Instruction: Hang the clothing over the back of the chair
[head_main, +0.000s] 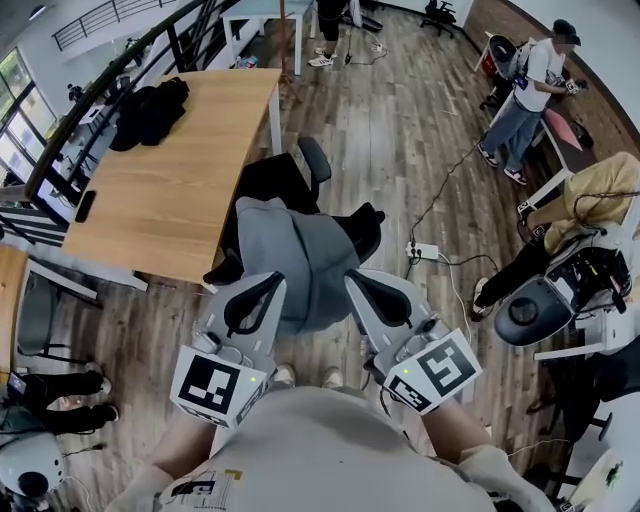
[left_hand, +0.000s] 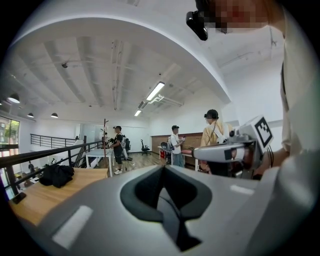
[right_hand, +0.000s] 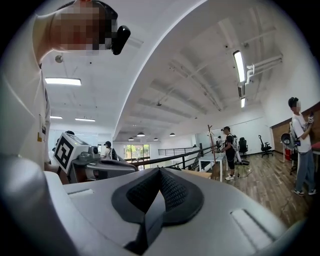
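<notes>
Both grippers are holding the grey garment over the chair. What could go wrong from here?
1. The grey garment is bunched between the left gripper and right gripper, both shut on it; let go unevenly, it may slide off the black chair.
2. It looks like a swivel chair, so a push could turn it.
3. A power strip on the floor nearby could trip you.

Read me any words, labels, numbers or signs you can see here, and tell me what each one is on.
No text here can be read.
On the marker cubes of the left gripper and right gripper: black-and-white squares, no letters.
On the person's shirt: print too blurred.
On the grey clothing: no print shows.
</notes>
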